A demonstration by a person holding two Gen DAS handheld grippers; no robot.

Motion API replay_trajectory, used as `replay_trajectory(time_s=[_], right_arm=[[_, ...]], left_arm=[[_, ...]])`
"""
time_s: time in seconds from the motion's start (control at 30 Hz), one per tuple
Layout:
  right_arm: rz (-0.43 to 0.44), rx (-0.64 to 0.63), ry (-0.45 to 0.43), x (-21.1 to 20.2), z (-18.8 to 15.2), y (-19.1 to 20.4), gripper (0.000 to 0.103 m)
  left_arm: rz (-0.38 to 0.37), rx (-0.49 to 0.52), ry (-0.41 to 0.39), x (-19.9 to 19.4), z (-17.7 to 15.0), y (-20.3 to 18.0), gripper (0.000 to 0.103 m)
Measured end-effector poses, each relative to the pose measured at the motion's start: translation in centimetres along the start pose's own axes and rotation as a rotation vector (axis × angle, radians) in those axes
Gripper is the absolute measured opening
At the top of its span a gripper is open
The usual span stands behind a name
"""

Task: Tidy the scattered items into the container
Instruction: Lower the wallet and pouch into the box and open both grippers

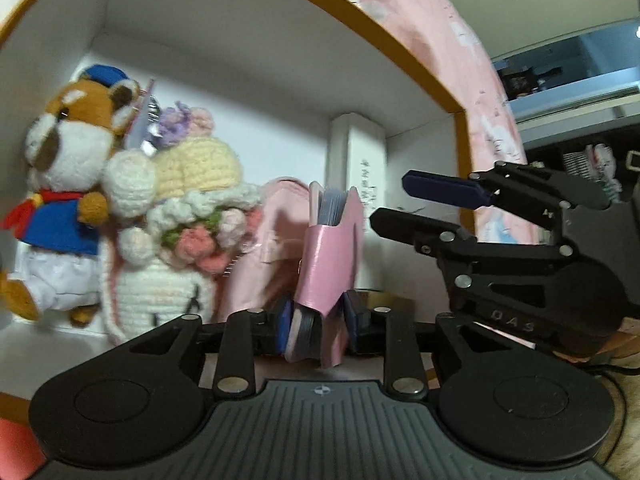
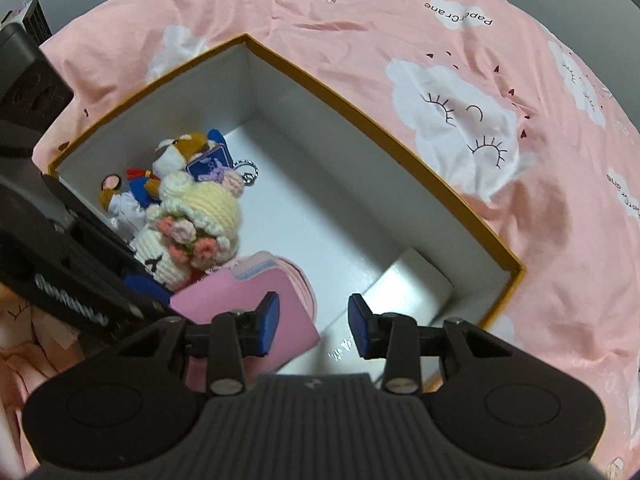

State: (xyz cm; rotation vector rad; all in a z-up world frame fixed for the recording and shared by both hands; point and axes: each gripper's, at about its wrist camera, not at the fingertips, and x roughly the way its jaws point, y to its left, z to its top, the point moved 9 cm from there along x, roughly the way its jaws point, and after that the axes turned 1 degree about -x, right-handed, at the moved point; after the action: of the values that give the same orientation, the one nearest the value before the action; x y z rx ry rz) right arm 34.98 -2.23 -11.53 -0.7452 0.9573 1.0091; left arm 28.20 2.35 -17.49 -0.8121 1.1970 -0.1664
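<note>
My left gripper (image 1: 318,322) is shut on a pink card wallet (image 1: 328,264) and holds it inside the orange-rimmed white box (image 2: 360,116). The wallet also shows in the right wrist view (image 2: 240,292), above the box floor. A plush hamster in blue (image 1: 64,184), a crocheted doll with flowers (image 1: 184,208) and a pink pouch (image 1: 260,248) sit in the box. A white oblong box (image 2: 416,280) lies at the box's near corner. My right gripper (image 2: 314,326) is open and empty above the box; it shows at the right of the left wrist view (image 1: 400,200).
The box rests on a pink bedsheet with cloud prints (image 2: 460,112). The hamster (image 2: 180,152) and doll (image 2: 192,232) fill the box's left corner. A bare white floor strip (image 2: 304,200) runs through the box's middle. Shelves and furniture (image 1: 580,80) stand beyond the bed.
</note>
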Motion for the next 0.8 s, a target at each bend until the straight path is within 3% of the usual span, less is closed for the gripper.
replay_trajectory(time_s=[0.1, 0.23, 0.43, 0.57, 0.8], right_arm=[[0.006, -0.002, 0.008, 0.4, 0.0, 0.2, 0.041], [0.024, 0.004, 0.014, 0.9, 0.0, 0.6, 0.041], [0.099, 0.034, 0.043, 1.8, -0.2, 1.4, 0.041], [0.113, 0.021, 0.07, 2.5, -0.7, 2.2, 0.04], [0.122, 0.037, 0.108, 3.7, -1.2, 3.0, 0.037]], left_arm=[[0.038, 0.037, 0.003, -0.7, -0.2, 0.0, 0.038], [0.101, 0.105, -0.009, -1.7, -0.4, -0.1, 0.038], [0.155, 0.222, -0.072, -4.1, -0.4, -0.9, 0.038], [0.236, 0.311, -0.137, -5.8, -0.1, -1.2, 0.038], [0.278, 0.37, -0.17, -7.5, 0.3, -1.4, 0.038]])
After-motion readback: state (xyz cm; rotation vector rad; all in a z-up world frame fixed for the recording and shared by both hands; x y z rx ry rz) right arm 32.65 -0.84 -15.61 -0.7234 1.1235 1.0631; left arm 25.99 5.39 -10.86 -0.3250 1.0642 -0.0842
